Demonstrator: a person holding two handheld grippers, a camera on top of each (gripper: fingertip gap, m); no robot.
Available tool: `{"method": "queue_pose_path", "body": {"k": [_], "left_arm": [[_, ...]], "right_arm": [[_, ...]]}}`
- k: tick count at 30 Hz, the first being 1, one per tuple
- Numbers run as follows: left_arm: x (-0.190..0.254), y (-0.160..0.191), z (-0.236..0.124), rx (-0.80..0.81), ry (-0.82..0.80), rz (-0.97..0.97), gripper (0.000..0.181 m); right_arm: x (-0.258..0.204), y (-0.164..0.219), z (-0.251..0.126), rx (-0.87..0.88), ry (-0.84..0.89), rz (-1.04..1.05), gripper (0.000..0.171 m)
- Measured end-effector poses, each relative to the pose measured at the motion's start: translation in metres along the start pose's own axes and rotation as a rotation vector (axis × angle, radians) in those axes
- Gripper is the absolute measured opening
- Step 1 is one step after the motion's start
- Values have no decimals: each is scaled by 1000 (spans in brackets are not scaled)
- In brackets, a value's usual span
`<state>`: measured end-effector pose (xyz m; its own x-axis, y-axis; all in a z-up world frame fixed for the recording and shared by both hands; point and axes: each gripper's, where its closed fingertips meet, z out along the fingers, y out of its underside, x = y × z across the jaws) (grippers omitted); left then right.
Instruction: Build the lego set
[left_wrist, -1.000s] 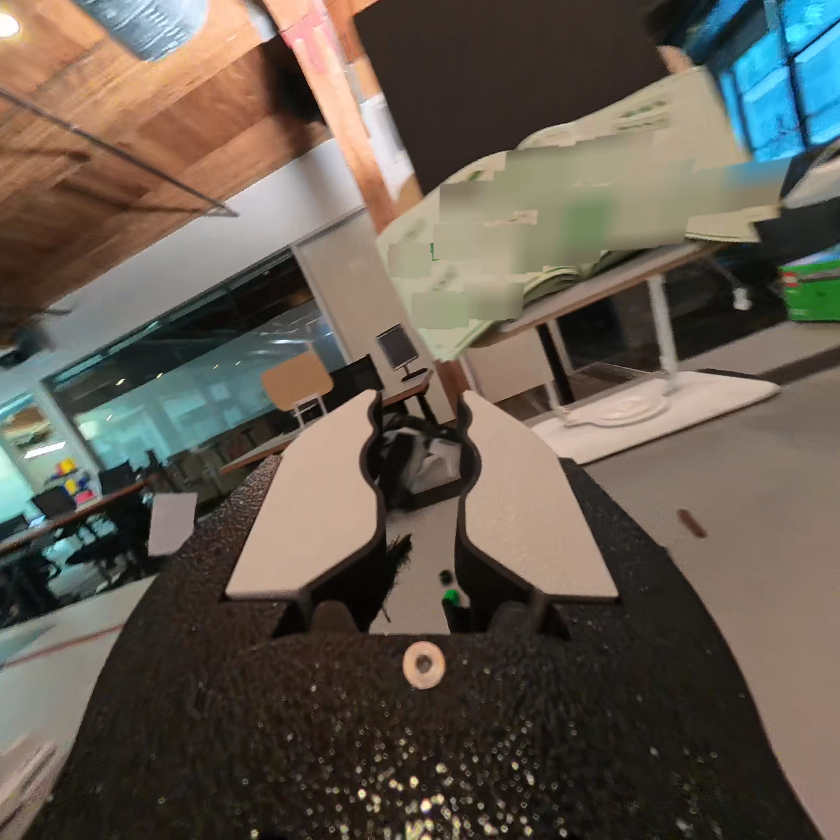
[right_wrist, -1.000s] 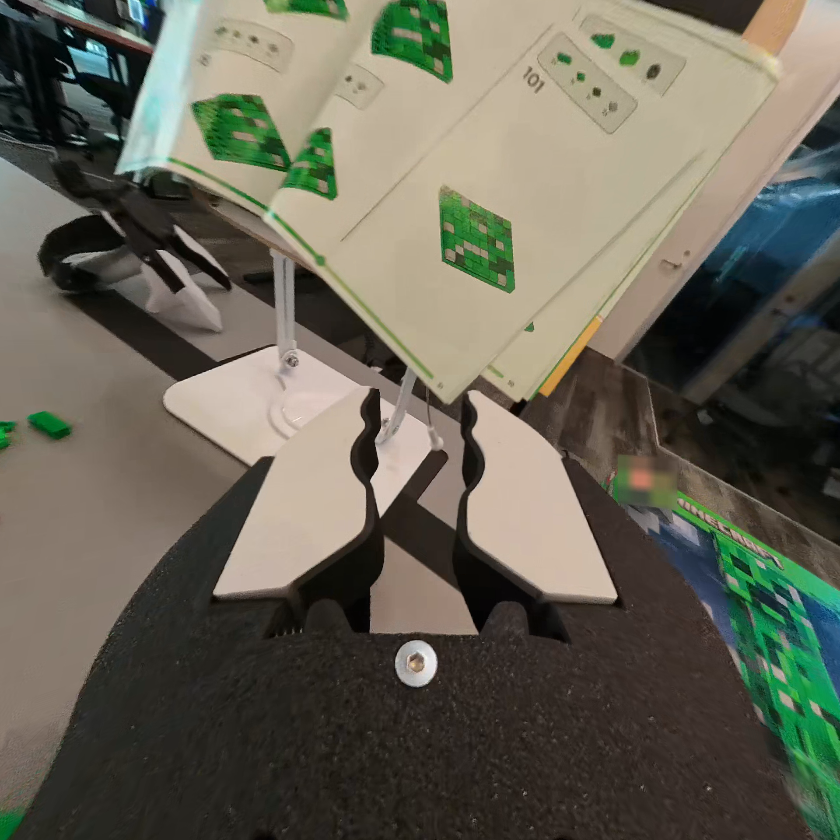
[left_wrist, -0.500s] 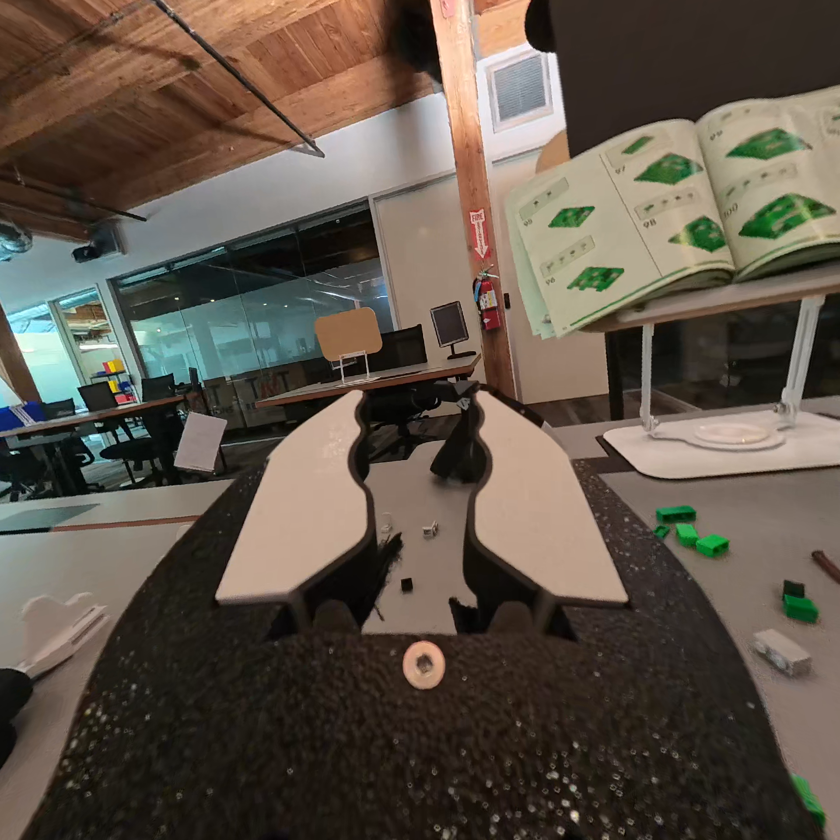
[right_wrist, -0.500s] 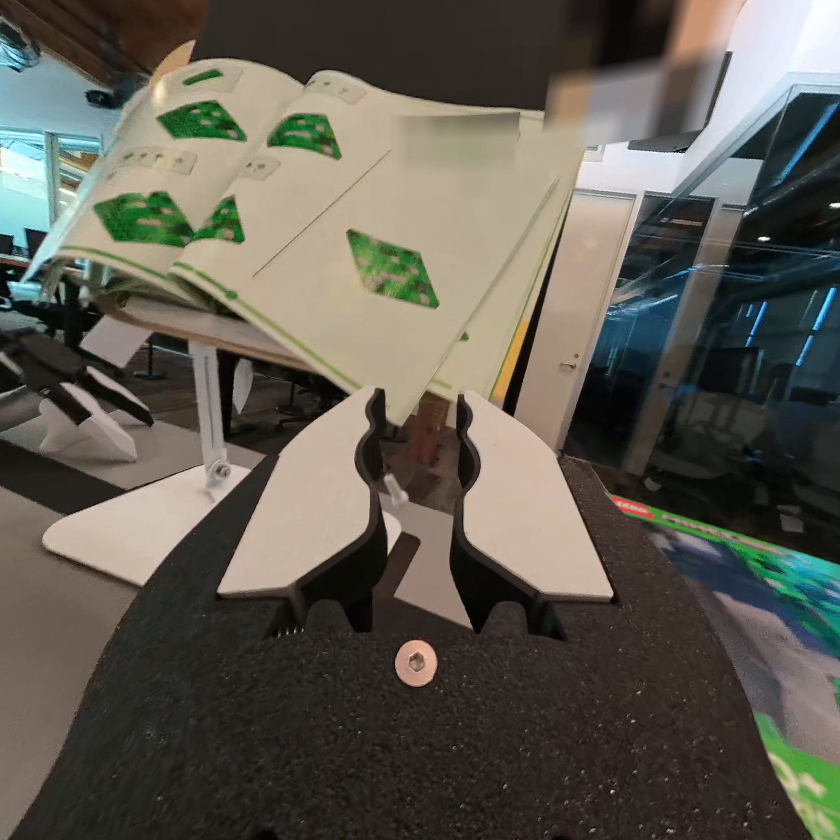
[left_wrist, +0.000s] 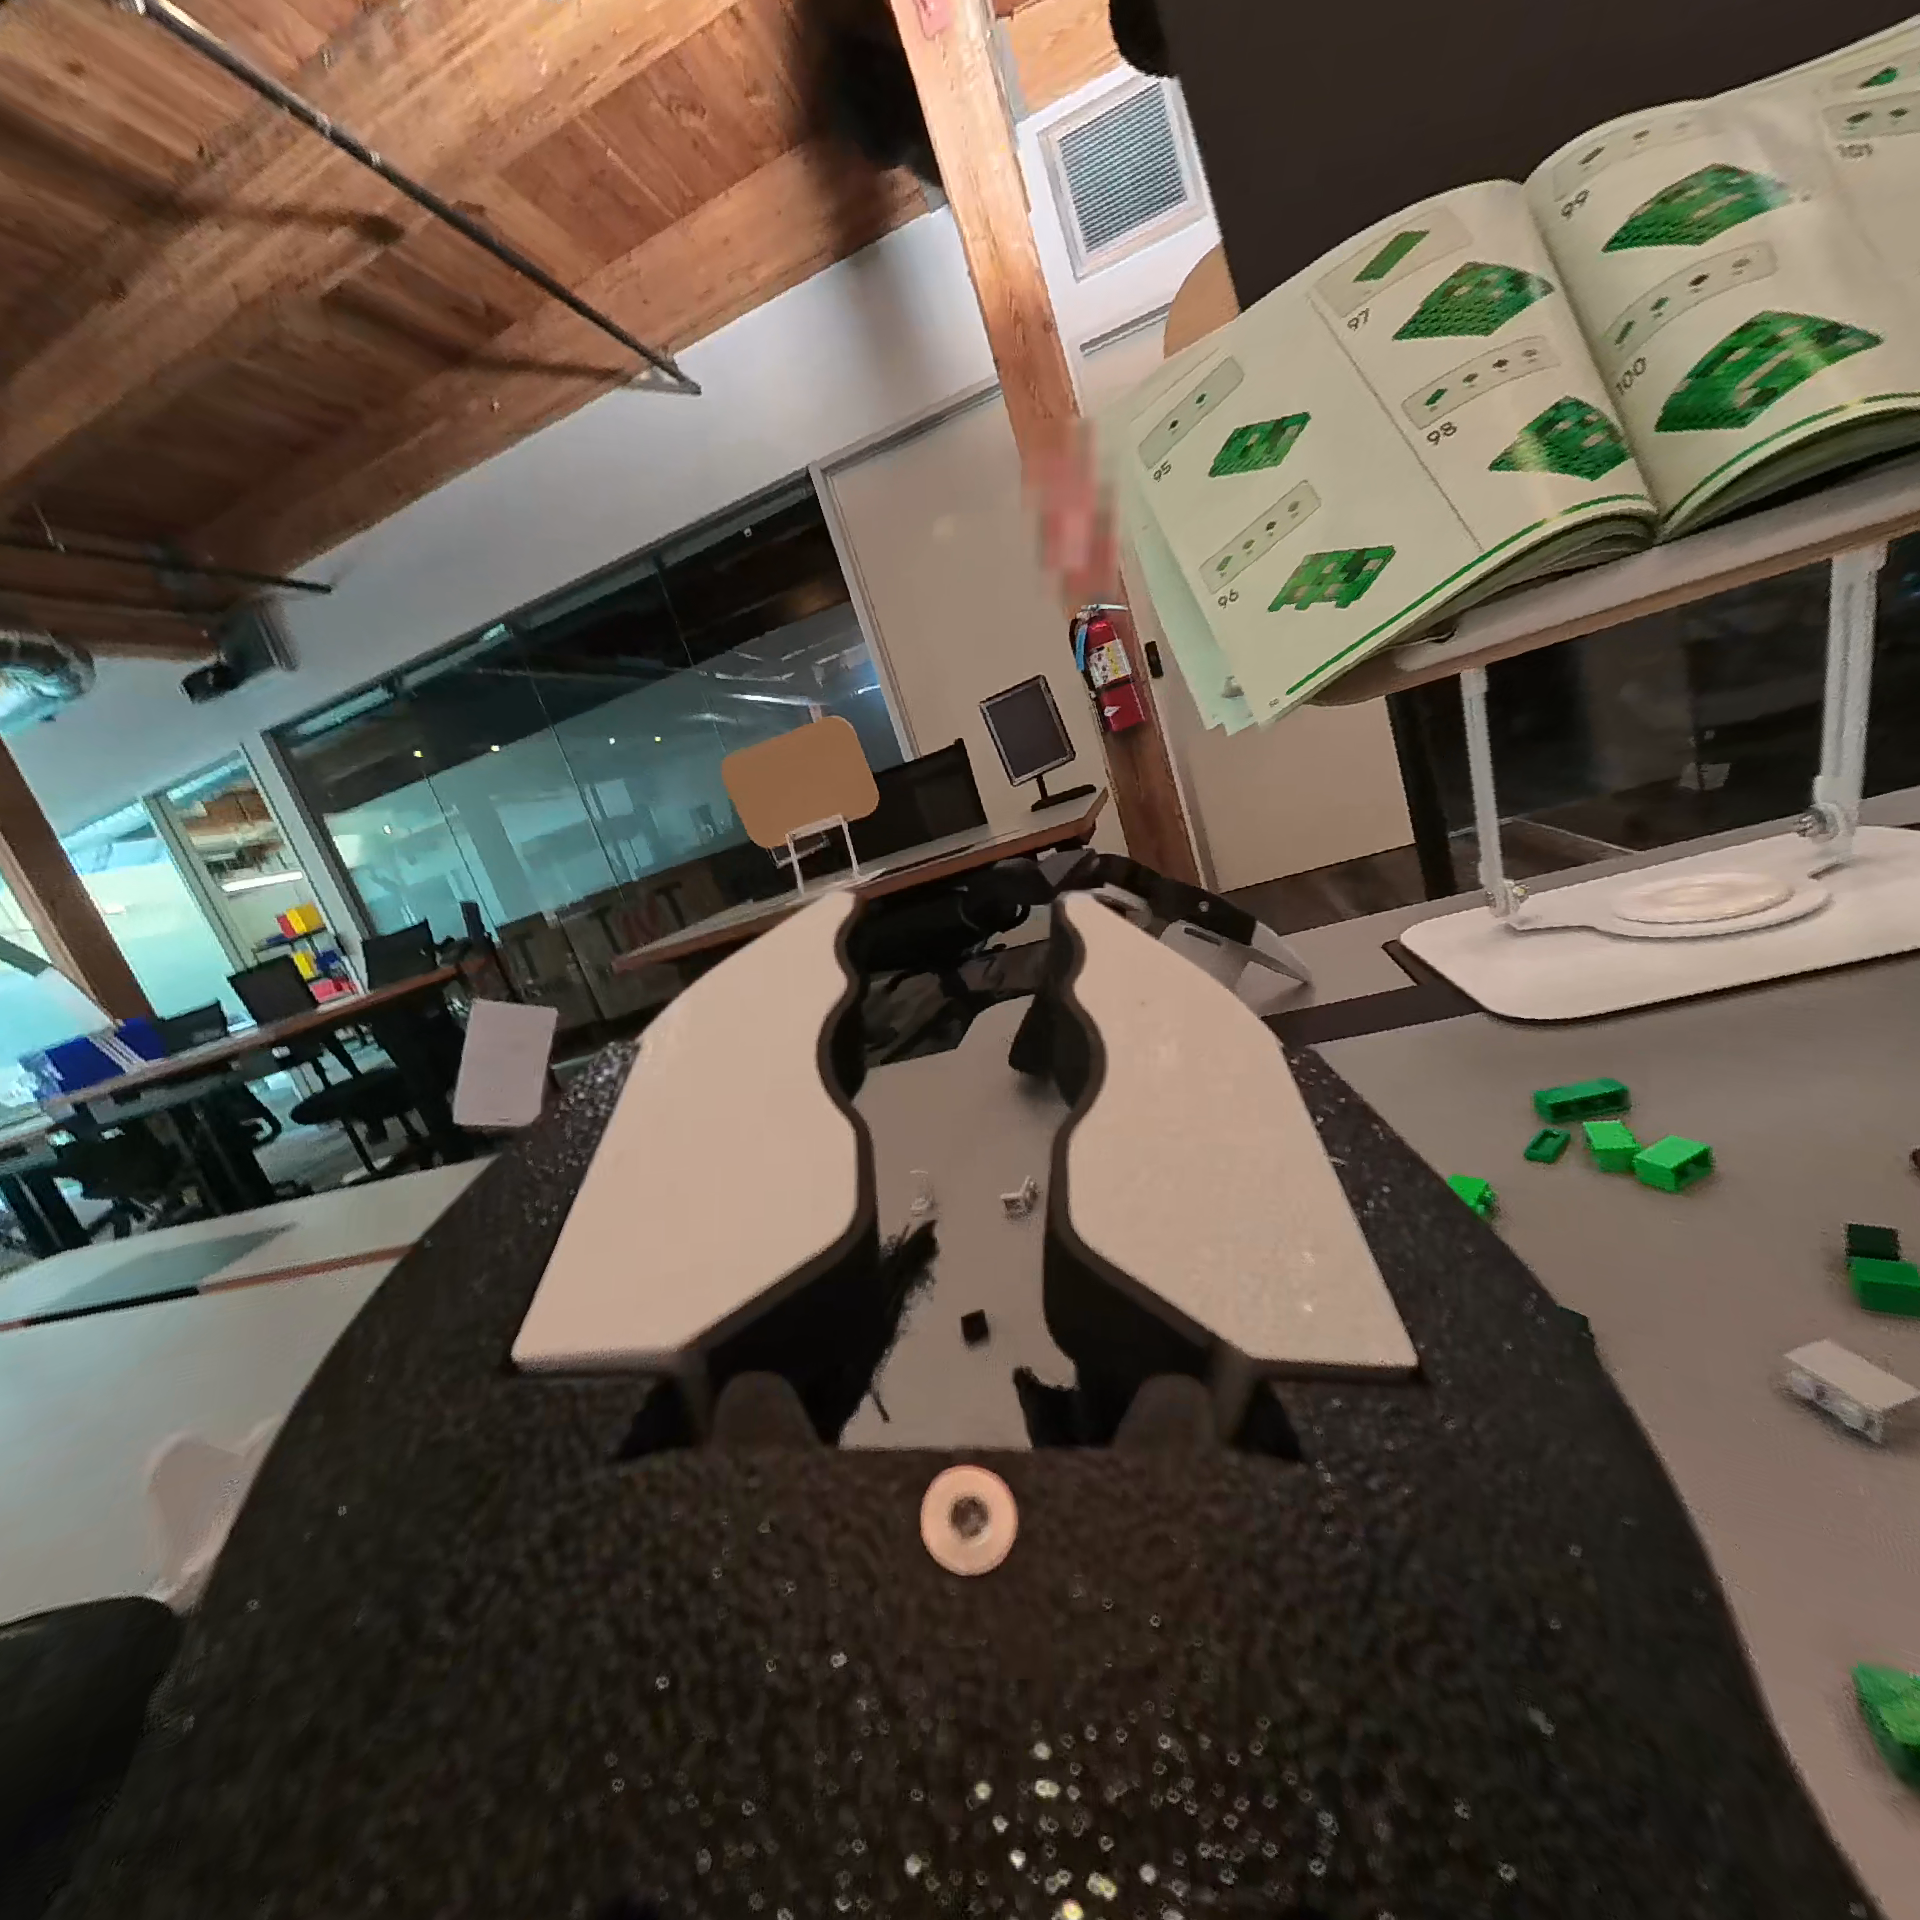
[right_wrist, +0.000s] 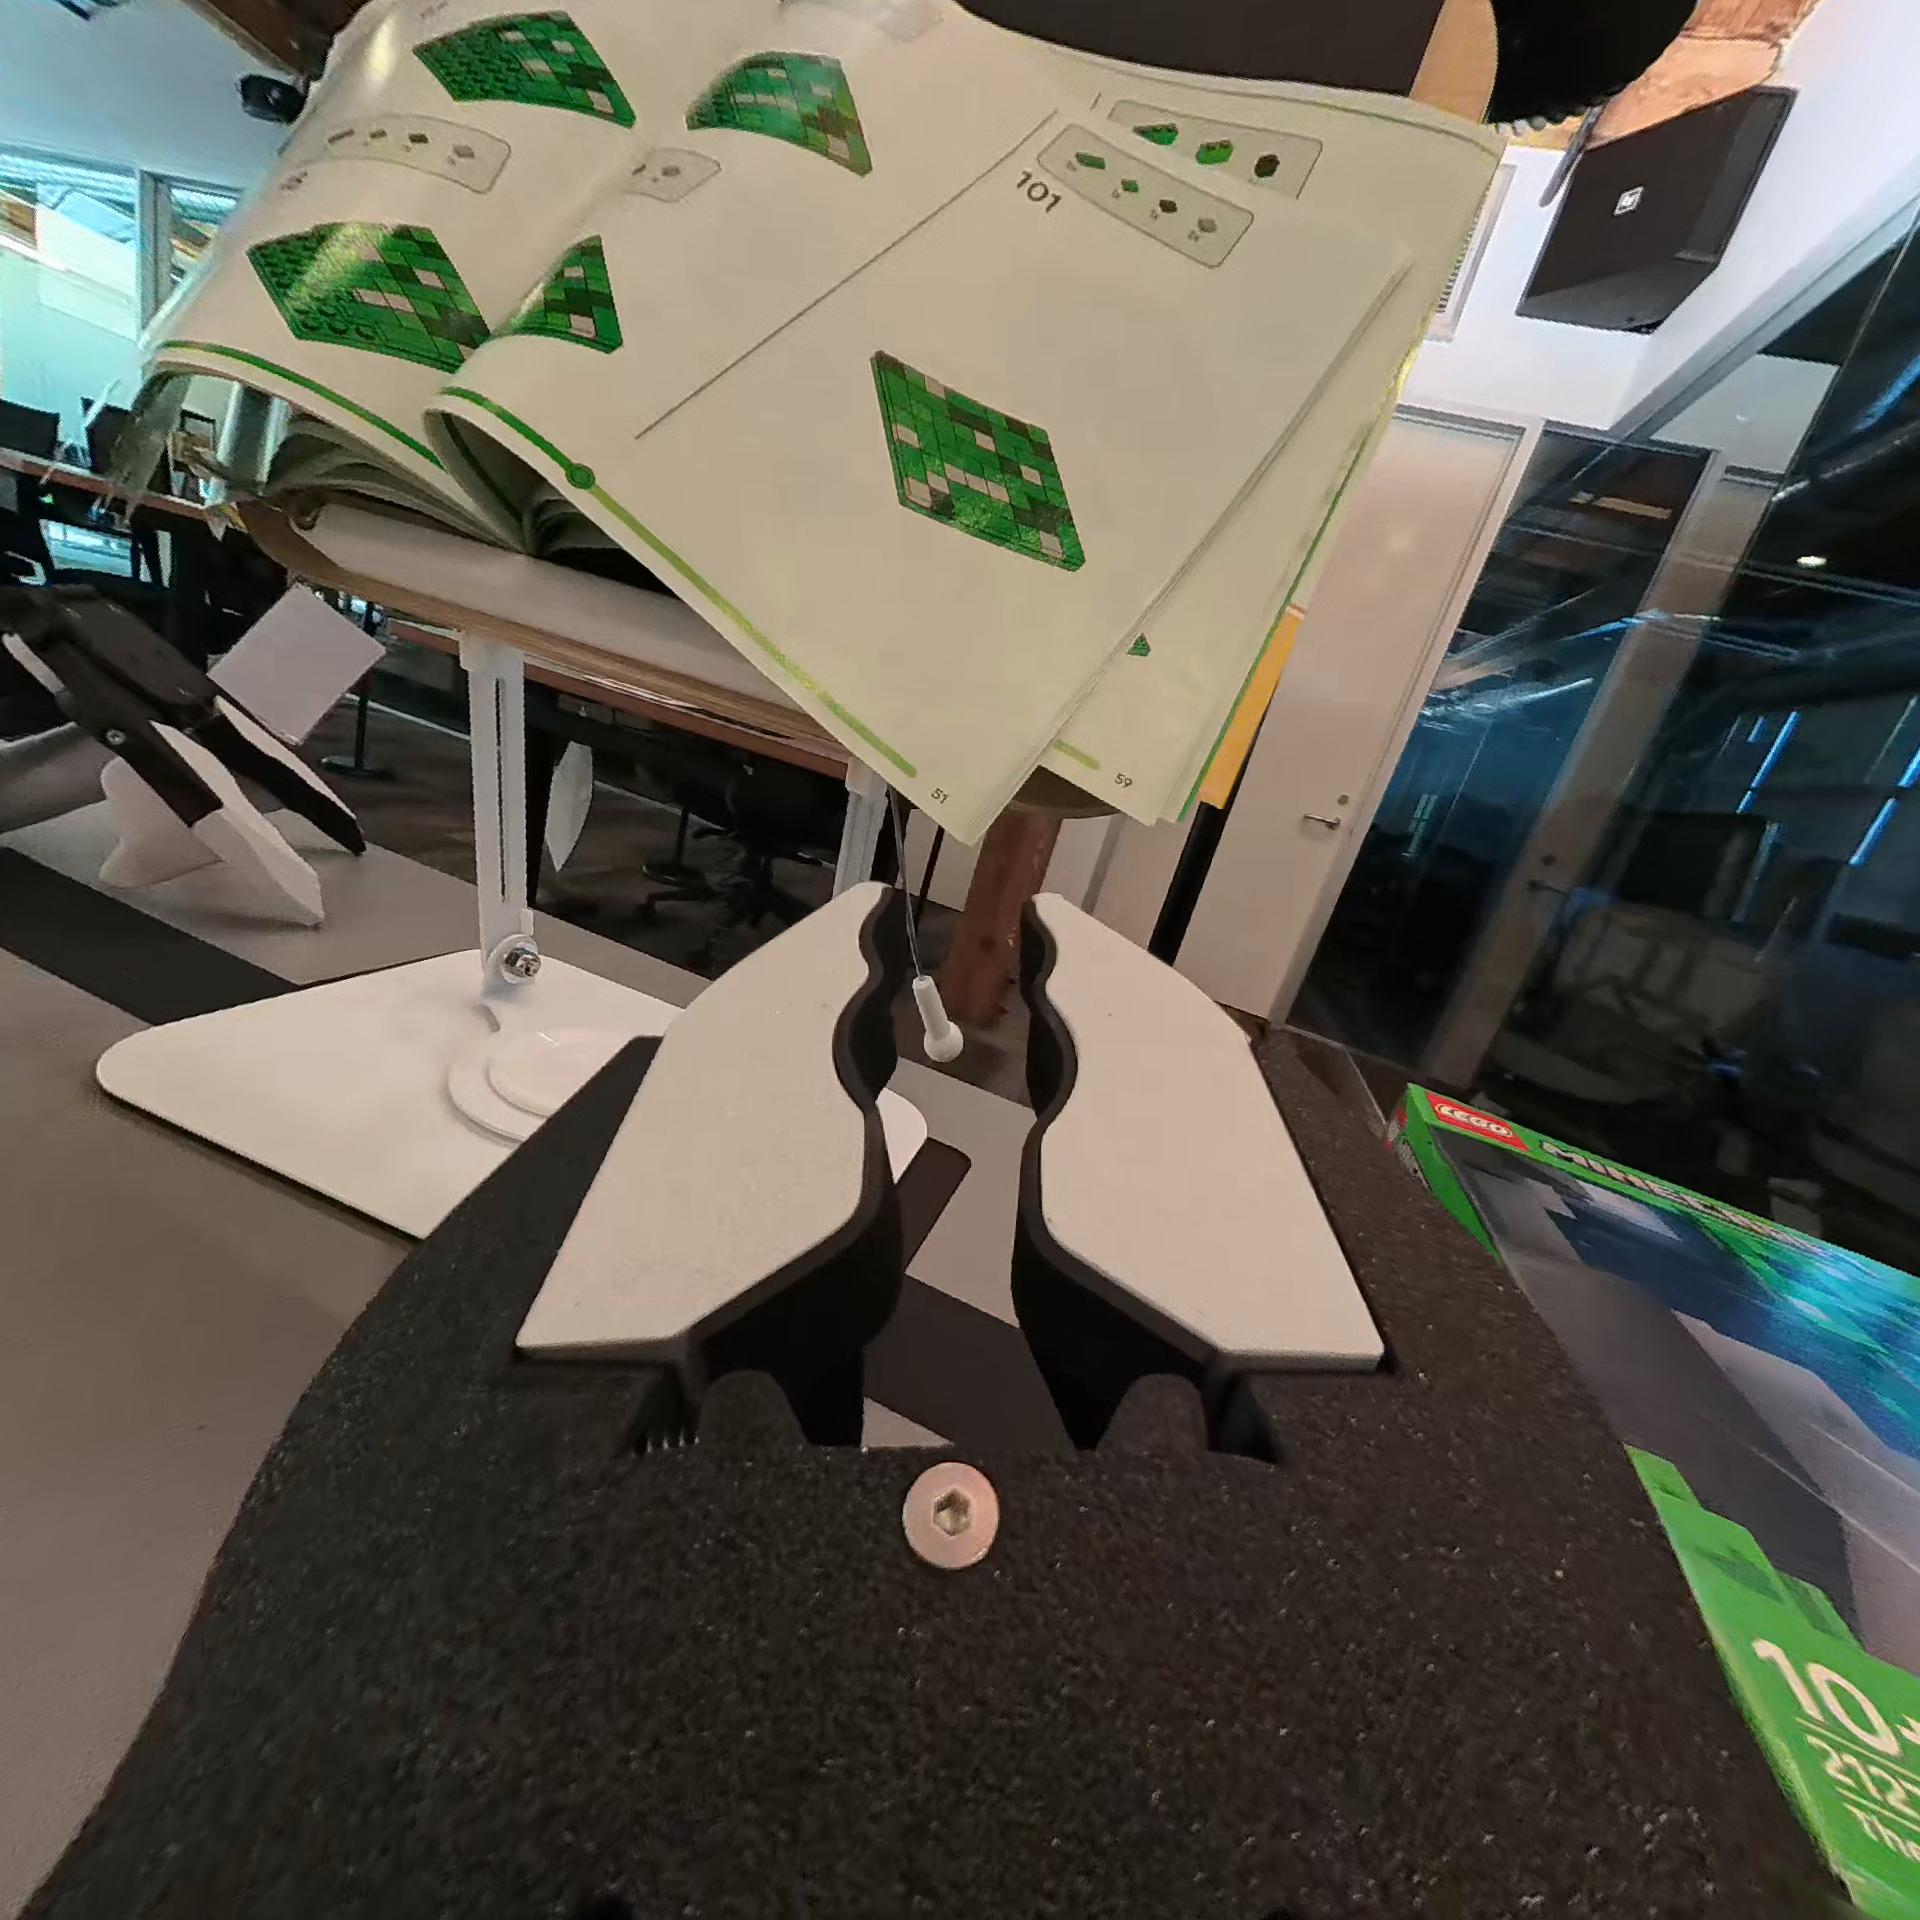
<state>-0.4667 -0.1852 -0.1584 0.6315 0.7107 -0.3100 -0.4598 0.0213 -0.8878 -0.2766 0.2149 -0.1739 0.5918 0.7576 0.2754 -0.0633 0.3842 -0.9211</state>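
The left gripper (left_wrist: 956, 935) hovers low over the grey table (left_wrist: 1558, 1299) with its white-faced fingers (left_wrist: 727, 1143) spread and nothing between them. In the gap below lie a tiny black piece (left_wrist: 972, 1326) and two small pale pieces (left_wrist: 1020, 1198). To its right, loose on the table, sit a grey brick (left_wrist: 1844, 1390), a dark green brick beside a bright green one (left_wrist: 1878, 1270), and farther back a cluster of bright green bricks (left_wrist: 1616, 1138); a blurred green shape at the right edge (left_wrist: 1891, 1730) is probably another part of the set.

The right gripper (right_wrist: 956, 914) is likewise parted and empty, held above the table's black strip (right_wrist: 935, 1330). Just to its right lies the set's box (right_wrist: 1714, 1403), green-edged with blue and green artwork.

Beyond both grippers, a white stand (right_wrist: 343, 1081) on the table carries the open instruction booklet (right_wrist: 883, 416), its pale pages showing flat square panels of green, dark and grey tiles. A thin cord with a white tip (right_wrist: 938, 1029) hangs from the stand between the right gripper's fingertips. Farther left in the right wrist view, another black-and-white gripper (right_wrist: 197, 800) rests on the table.
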Motion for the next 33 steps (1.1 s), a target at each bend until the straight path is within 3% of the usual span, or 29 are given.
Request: {"method": "queue_pose_path", "body": {"k": [22, 27, 33], "left_arm": [[40, 9, 2, -50, 147, 125, 26], [95, 9, 6, -164, 309, 388, 27], [200, -33, 39, -78, 527, 673, 28]], "right_arm": [[-4, 6, 25, 19, -52, 45, 31], [-11, 16, 33, -18, -76, -8, 34], [-28, 8, 31, 34, -176, -5, 49]]}}
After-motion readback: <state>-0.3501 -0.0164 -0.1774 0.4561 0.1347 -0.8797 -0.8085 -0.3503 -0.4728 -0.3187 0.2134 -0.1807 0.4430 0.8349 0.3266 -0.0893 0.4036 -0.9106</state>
